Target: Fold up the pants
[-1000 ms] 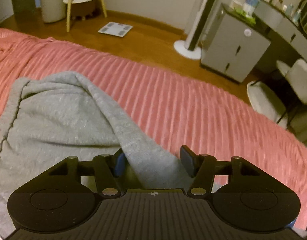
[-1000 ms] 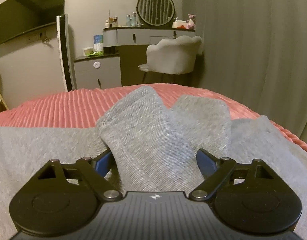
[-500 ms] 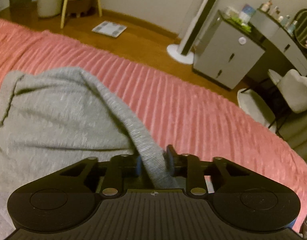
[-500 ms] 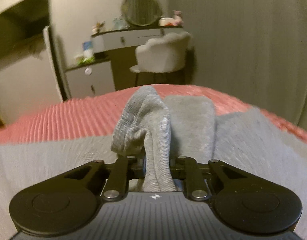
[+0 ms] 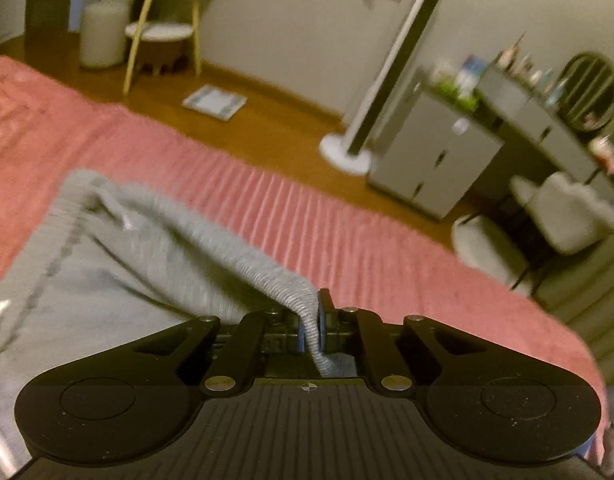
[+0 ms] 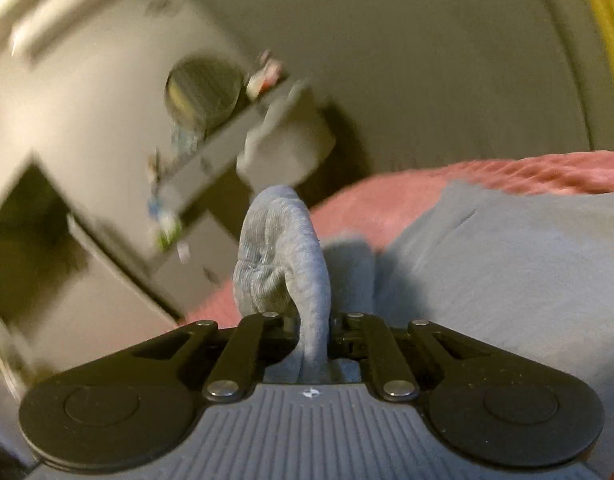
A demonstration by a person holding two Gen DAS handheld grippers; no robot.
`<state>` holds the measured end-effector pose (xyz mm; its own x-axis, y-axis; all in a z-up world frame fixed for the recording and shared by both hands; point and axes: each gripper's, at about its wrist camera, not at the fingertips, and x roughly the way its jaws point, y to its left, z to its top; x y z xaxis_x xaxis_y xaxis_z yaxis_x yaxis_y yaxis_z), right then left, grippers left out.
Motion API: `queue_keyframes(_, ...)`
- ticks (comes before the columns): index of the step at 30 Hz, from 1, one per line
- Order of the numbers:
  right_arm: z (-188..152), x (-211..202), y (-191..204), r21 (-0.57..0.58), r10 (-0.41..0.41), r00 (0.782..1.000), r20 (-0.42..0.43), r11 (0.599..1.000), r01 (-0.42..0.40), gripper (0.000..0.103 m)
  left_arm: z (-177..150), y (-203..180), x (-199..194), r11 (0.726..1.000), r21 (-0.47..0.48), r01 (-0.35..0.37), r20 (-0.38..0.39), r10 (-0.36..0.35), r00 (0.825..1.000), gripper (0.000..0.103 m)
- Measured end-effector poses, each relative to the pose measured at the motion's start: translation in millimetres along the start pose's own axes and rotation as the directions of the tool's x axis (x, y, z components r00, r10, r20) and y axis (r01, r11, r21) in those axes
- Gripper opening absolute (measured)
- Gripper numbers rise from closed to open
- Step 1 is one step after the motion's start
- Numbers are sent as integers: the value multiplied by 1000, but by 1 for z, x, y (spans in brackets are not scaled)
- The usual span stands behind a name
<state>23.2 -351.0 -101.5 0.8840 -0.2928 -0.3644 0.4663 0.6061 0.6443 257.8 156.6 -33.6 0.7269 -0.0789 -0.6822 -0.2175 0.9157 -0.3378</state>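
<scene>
Grey knit pants [image 5: 119,264] lie on a pink ribbed bedspread [image 5: 307,220]. My left gripper [image 5: 312,328] is shut on a folded edge of the pants, which rises from the bed in a taut ridge to the jaws. My right gripper [image 6: 313,332] is shut on a ribbed cuff of the pants [image 6: 281,252], which bunches up above the jaws. More of the grey pants [image 6: 507,280] spreads over the bed to the right in the right wrist view. That view is tilted and blurred.
Beyond the bed's far edge are a wooden floor [image 5: 267,108], a white scale [image 5: 215,102], a tower fan [image 5: 387,88], a grey cabinet [image 5: 431,160], a dresser with a round mirror [image 5: 587,92] and a pale chair [image 5: 567,212]. A stool [image 5: 163,40] stands at the back left.
Both grippers, open around the cloth a second ago, have shut on it and lifted. The right gripper has since rolled sharply, tilting its view. The left one has raised the edge into a ridge.
</scene>
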Motion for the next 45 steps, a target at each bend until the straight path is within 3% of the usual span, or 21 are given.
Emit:
queue_keyframes(2,13,-18,-14,54,-7,997,77,999,3,9,-18,8,-41,999,-13,32,45,-32,998,8)
queue_keyframes(5,28,-38,-31,87,-103,977,186,992,88,9,-67,24,-92,1000,-2,31,64,-31,997,9)
queue_keyframes(9,25,-17,-51,116,-330,943,35,939,324,9,-149,53,-107,997,29,-74,-68,75,995,12)
queue_keyframes(12,13,4,-67,127,-389,919,-60,910,394,10,-183,67,-98,983,96,-158,-130,170,977,16)
queue_keyframes(15,14,3,-61,108,-389,920,-48,914,392,14,-171,81,-98,987,24,-160,-106,161,981,22)
queue_keyframes(17,13,2,-60,109,-383,922,-47,916,386,15,-152,82,-103,987,-4,-163,-37,163,986,47)
queue_keyframes(18,10,4,-62,119,-379,924,-54,916,383,15,-142,83,-104,985,-5,-175,8,175,985,65)
queue_keyframes(19,10,4,-68,139,-373,926,-61,915,378,16,-134,83,-103,979,-7,-202,47,202,978,71)
queue_keyframes(20,8,3,-71,163,-363,929,-66,915,369,16,-124,84,-98,974,0,-225,80,225,971,71)
queue_keyframes(23,6,0,-72,188,-342,937,-63,919,348,17,-102,94,-75,970,-46,-240,40,241,970,62)
queue_keyframes(25,5,3,-70,173,-329,942,-58,926,334,19,-93,102,-61,974,-101,-203,-11,203,979,44)
queue_keyframes(26,4,4,-69,169,-321,945,-58,930,326,19,-90,103,-54,972,-106,-209,-28,207,978,38)
queue_keyframes(28,4,6,-69,171,-301,952,-60,936,307,16,-90,106,-48,964,-98,-248,-56,243,968,13)
queue_keyframes(33,8,-4,-75,243,-248,968,-32,938,249,8,-84,111,-82,972,-114,-204,-13,203,979,10)
queue_keyframes(37,24,-35,-66,258,-220,973,73,946,194,8,-90,133,-121,969,-219,-117,6,121,993,8)
queue_keyframes(40,31,-54,-48,170,-273,949,155,954,247,8,-99,142,-128,964,-190,-186,4,190,982,6)
queue_keyframes(42,32,-53,-47,140,-310,940,142,946,291,8,-107,152,-125,955,-188,-229,-35,227,973,6)
queue_keyframes(45,25,-27,-60,109,-387,922,14,917,383,9,-116,162,-119,955,-240,-176,-55,167,984,7)
